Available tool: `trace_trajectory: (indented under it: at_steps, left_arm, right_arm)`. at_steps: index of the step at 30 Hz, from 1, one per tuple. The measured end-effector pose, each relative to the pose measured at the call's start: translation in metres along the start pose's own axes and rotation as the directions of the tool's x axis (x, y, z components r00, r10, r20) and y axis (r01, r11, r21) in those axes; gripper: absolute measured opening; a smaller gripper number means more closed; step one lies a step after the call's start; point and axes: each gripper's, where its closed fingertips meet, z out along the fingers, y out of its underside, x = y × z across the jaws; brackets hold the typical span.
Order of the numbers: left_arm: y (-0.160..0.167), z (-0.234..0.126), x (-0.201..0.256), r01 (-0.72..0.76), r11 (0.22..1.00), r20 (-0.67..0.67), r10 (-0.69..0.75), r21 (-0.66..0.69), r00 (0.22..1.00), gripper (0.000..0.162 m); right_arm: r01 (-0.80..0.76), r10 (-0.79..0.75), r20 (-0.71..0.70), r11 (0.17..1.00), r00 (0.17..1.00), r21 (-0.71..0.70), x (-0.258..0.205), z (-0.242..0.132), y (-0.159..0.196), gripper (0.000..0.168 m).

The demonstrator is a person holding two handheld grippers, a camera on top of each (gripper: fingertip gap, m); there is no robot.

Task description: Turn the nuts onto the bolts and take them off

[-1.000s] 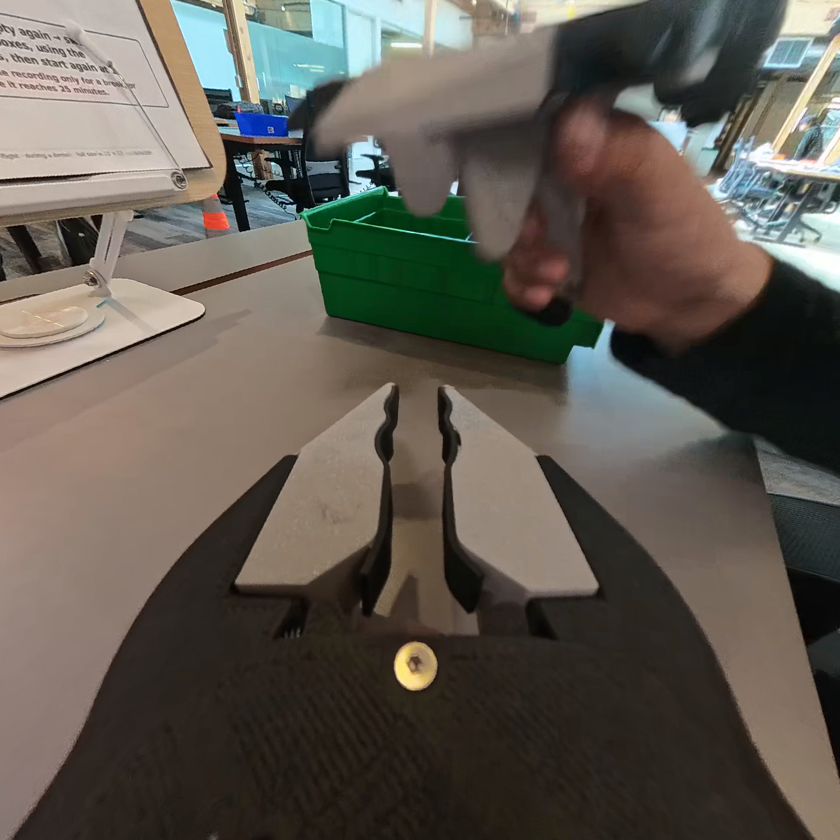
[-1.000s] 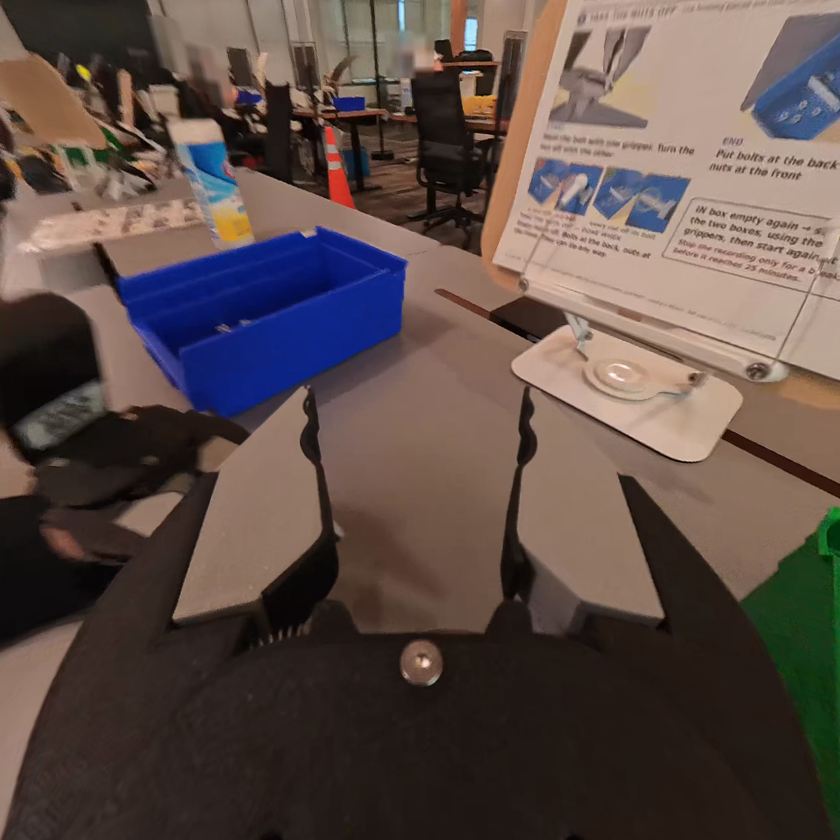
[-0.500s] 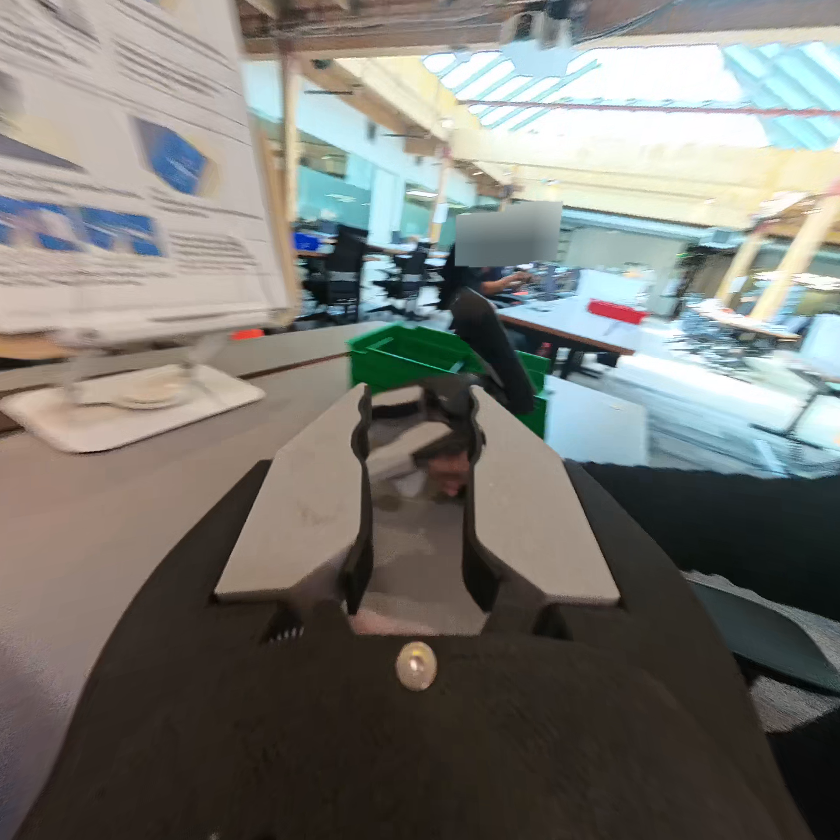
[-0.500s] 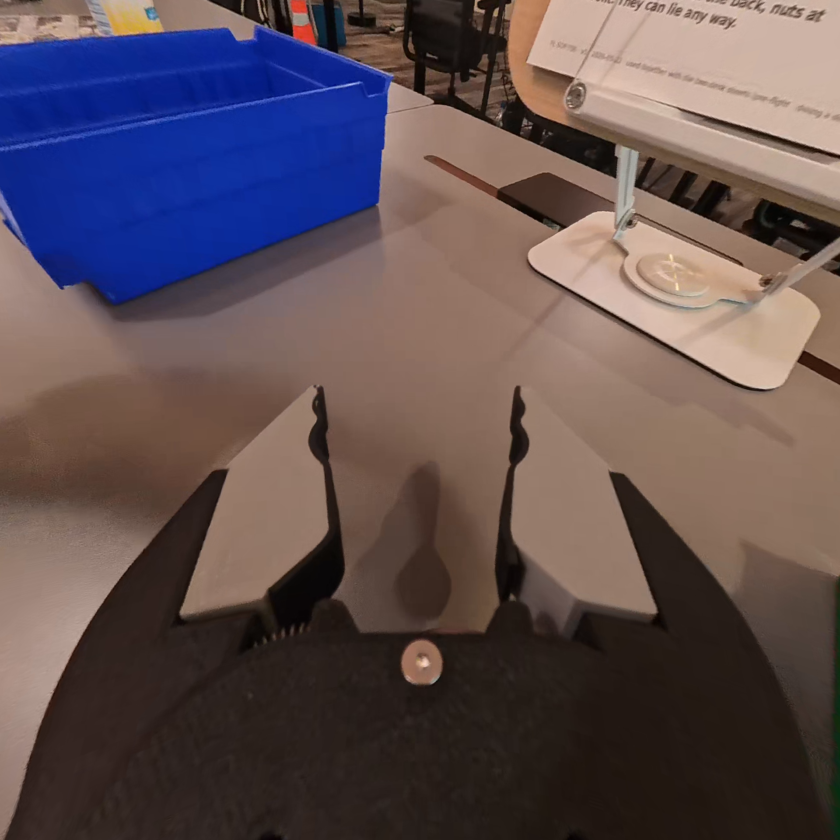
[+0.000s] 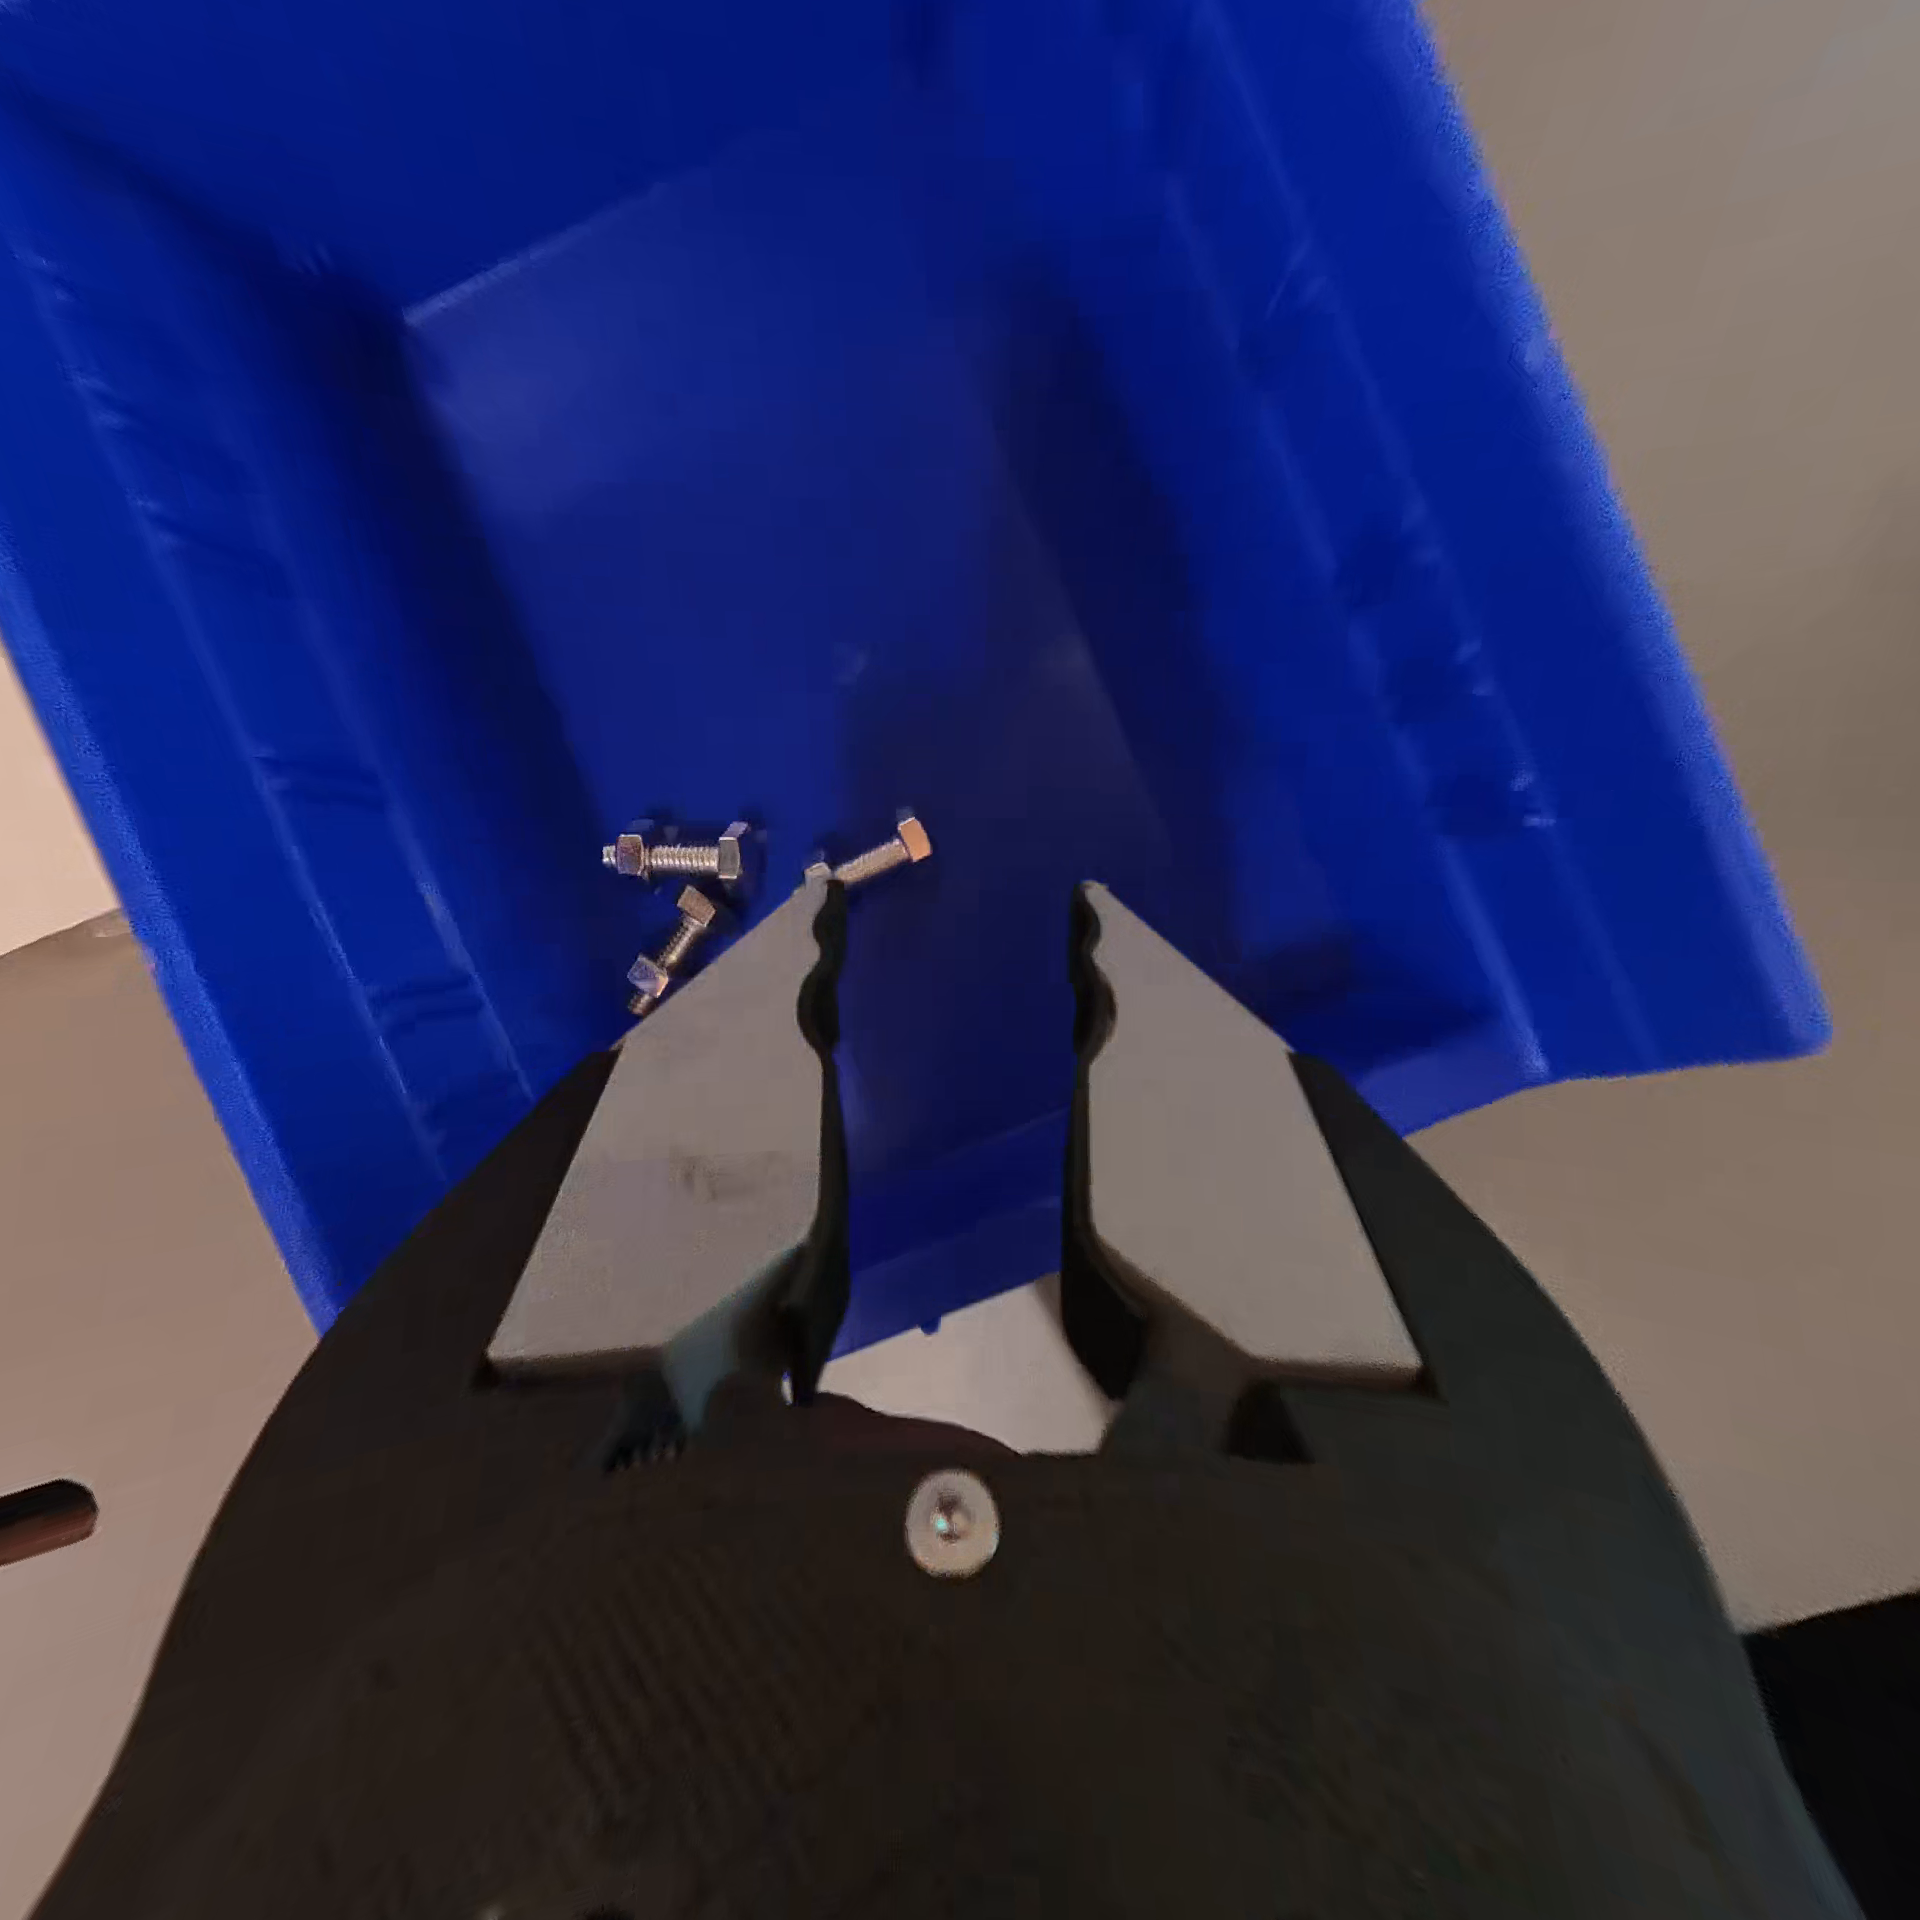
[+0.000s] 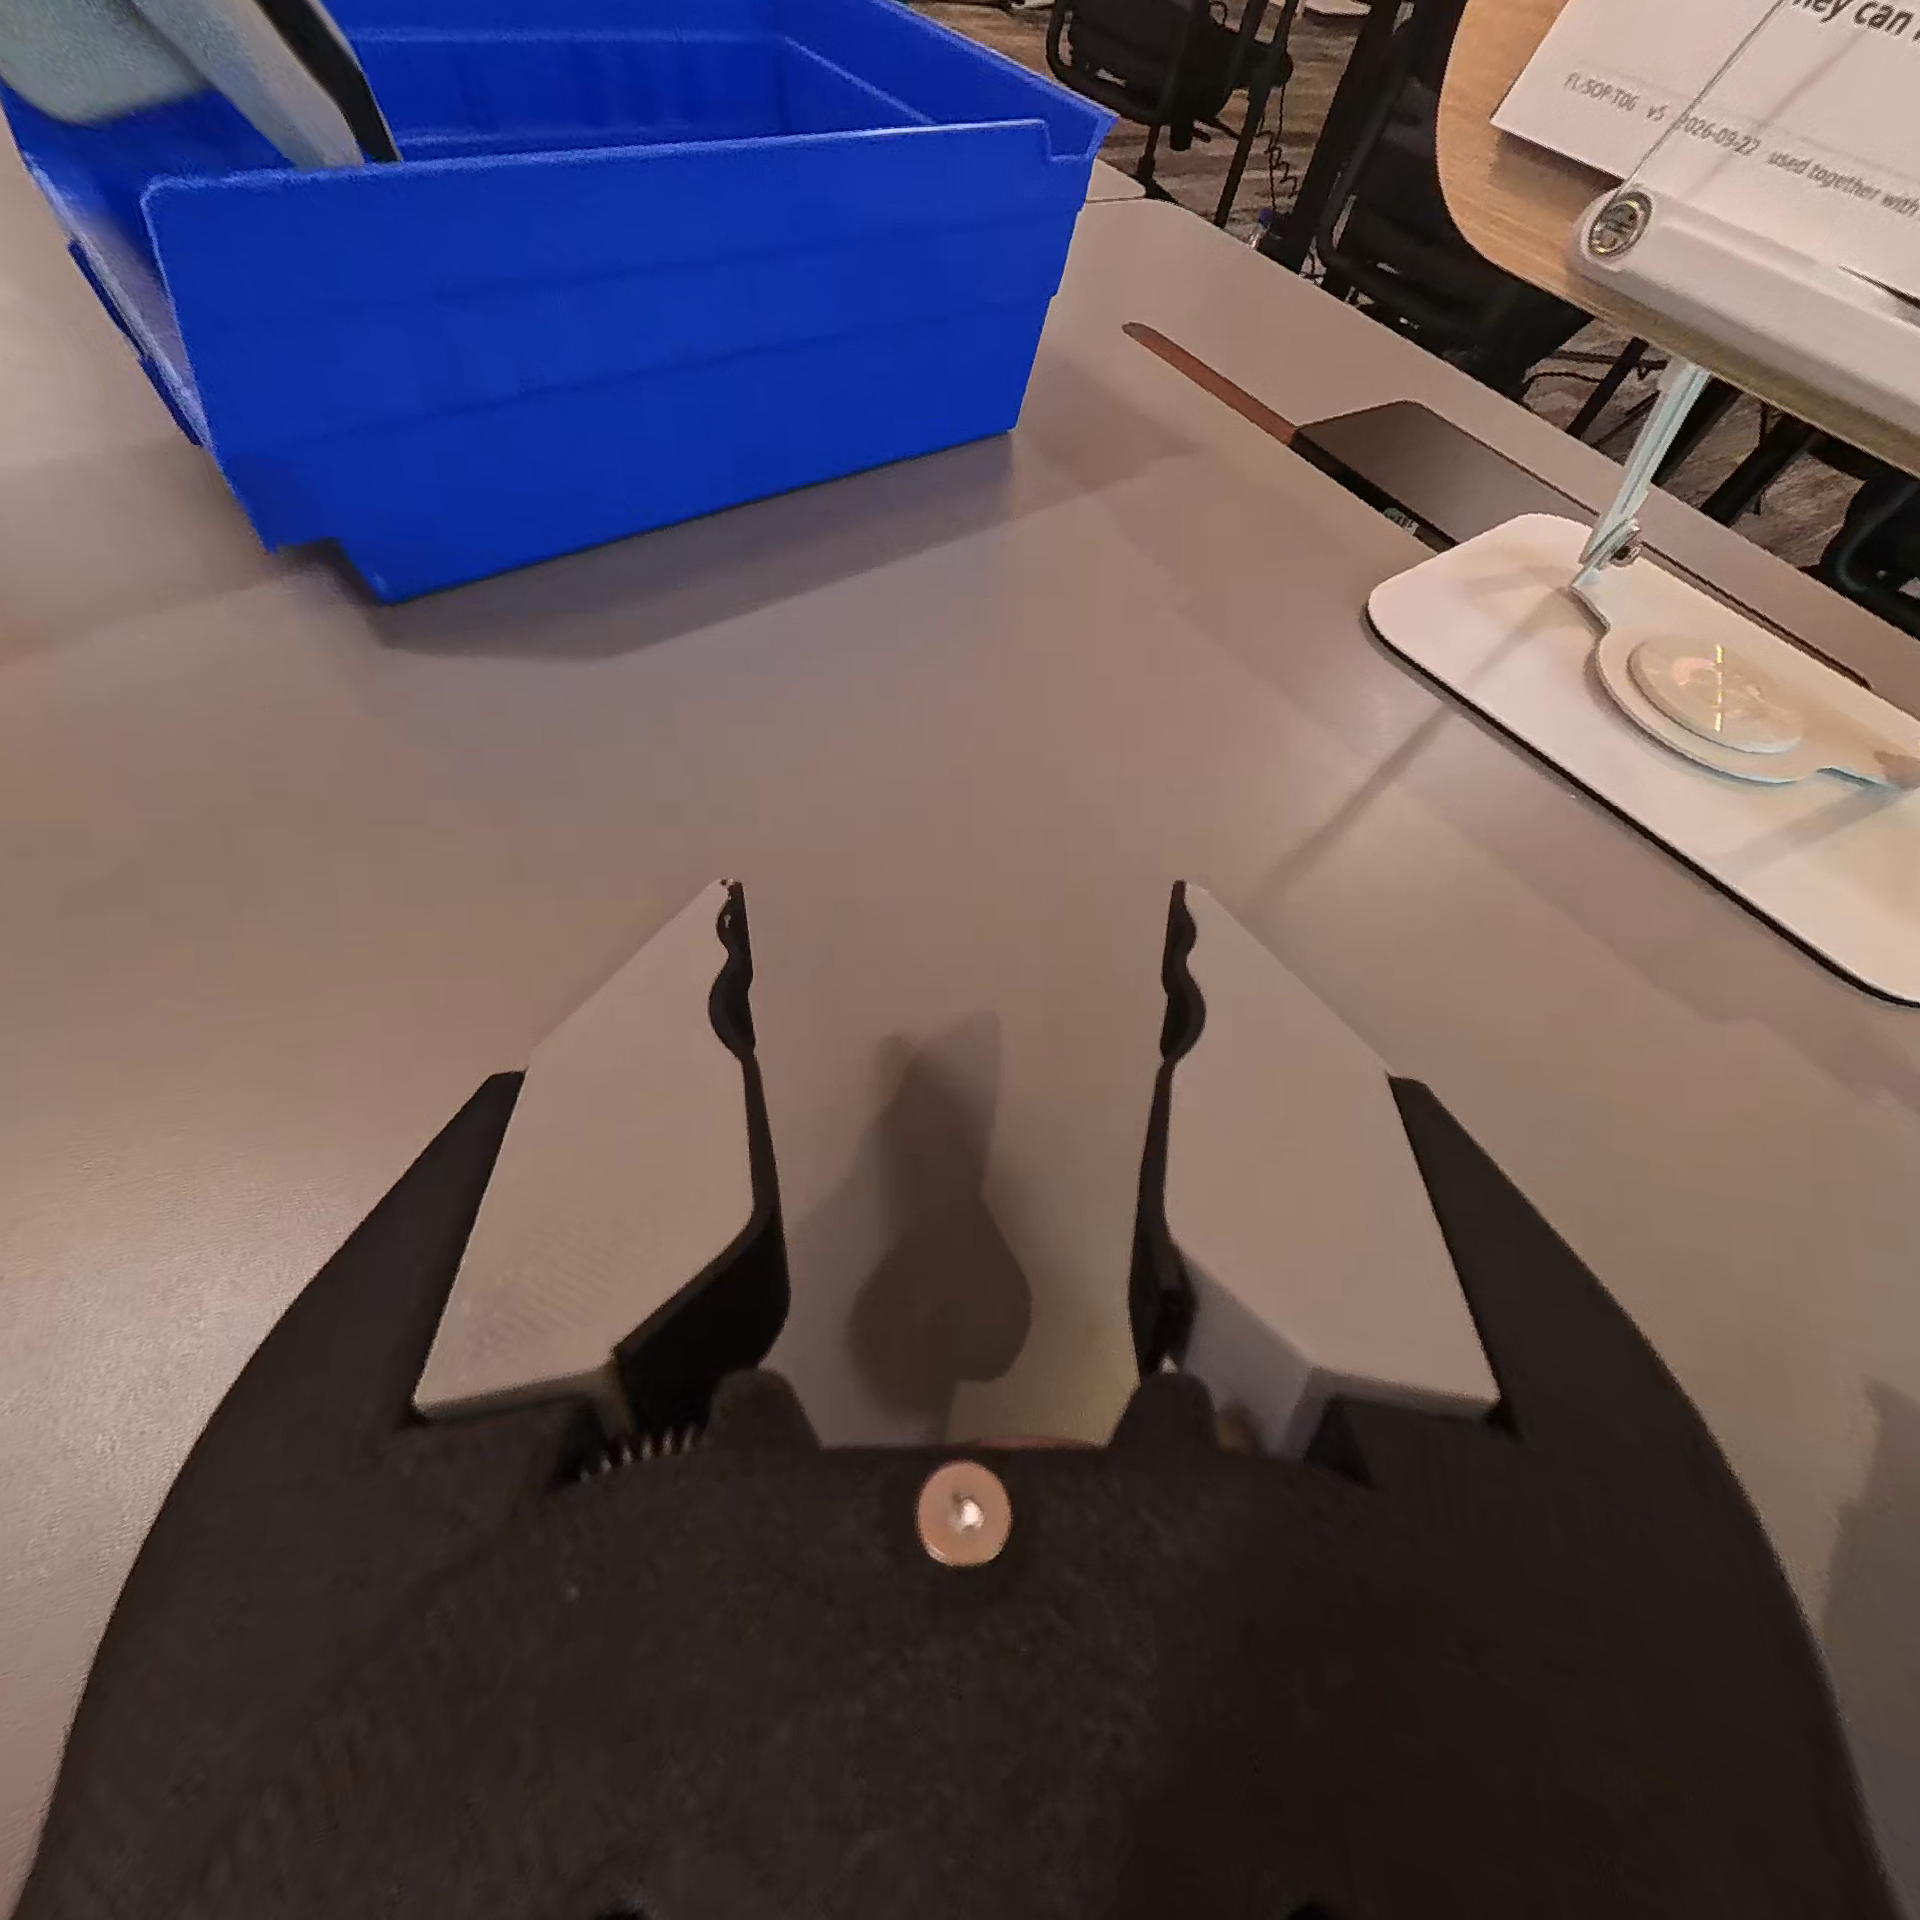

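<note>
In the left wrist view I look down into a blue bin (image 5: 1299,520). Three small steel bolts with nuts on them lie on its floor: one (image 5: 675,858) at the left, one (image 5: 673,948) below it, one (image 5: 878,856) beside my left fingertip. My left gripper (image 5: 951,891) is open and empty, hovering over the bin just right of the bolts. In the right wrist view my right gripper (image 6: 956,888) is open and empty, low over the grey table (image 6: 935,727). The blue bin (image 6: 623,312) stands ahead on the left, with the left gripper's fingers (image 6: 239,73) reaching into it.
A white stand base (image 6: 1662,727) holding an instruction sheet (image 6: 1745,114) sits on the table at the right. Office chairs (image 6: 1195,62) stand beyond the table's far edge. Bare table lies between my right gripper and the bin.
My left gripper swung from facing the green bin and the room to pointing down into the blue bin, and opened wider. My right gripper lowered and moved slightly closer to the blue bin.
</note>
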Motion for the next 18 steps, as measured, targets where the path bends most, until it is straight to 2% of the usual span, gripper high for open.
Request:
trace_trajectory:
  at_steps: [3, 6, 10, 12, 18]
  left_arm:
    - [0.006, 0.016, -0.003, -0.031, 0.994, 0.026, 0.034, -0.106, 0.999, 0.041]
    - [0.002, 0.029, 0.001, -0.008, 0.989, 0.015, 0.011, -0.145, 1.000, 0.040]
    - [0.018, 0.050, -0.008, -0.049, 0.961, 0.087, 0.076, -0.272, 0.993, 0.034]
    - [0.019, 0.053, -0.016, -0.091, 0.954, 0.137, 0.135, -0.286, 0.981, 0.021]
    - [0.018, 0.052, -0.014, -0.126, 0.961, 0.120, 0.159, -0.248, 0.980, 0.019]
  right_arm:
    - [-0.021, 0.021, 0.009, 1.000, 1.000, -0.003, 0.001, -0.001, 0.003, 0.077]
    - [-0.045, 0.045, 0.016, 0.999, 0.999, -0.007, 0.004, -0.001, 0.005, 0.077]
    - [-0.053, 0.053, 0.021, 0.999, 0.998, -0.013, 0.005, 0.000, 0.006, 0.077]
    - [-0.046, 0.046, 0.022, 0.999, 0.999, -0.016, 0.005, 0.000, 0.007, 0.077]
    - [-0.030, 0.031, 0.036, 0.999, 0.999, -0.021, 0.000, 0.002, 0.007, 0.076]
